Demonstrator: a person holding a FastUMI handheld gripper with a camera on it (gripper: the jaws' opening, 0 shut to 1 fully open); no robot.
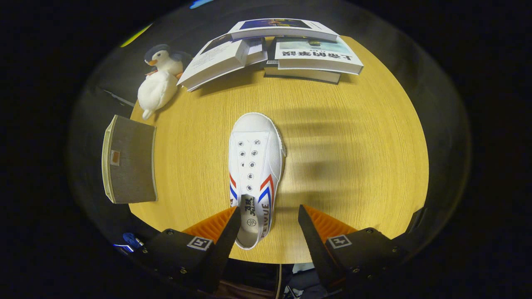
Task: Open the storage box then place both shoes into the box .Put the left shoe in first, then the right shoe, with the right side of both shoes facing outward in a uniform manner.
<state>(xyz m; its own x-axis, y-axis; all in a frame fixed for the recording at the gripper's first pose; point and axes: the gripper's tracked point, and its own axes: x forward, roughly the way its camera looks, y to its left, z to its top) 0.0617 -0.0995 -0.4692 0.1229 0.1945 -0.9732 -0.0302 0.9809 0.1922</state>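
Shoe-work sits on a round wooden table (353, 166) beneath my view. Books (291, 50) are piled at its far side, a grey storage box (131, 164) stands at its left edge, and a plush penguin (160, 81) lies beyond the box. One white shoe (253, 166) points away from me, heel between the fingers. My gripper (269, 214) is spread wide, grasping nothing.

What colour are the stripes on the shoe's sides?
Red and blue chevron stripes on a white shoe, clearest in the gripper view; its heel lies between the open tool fingers.
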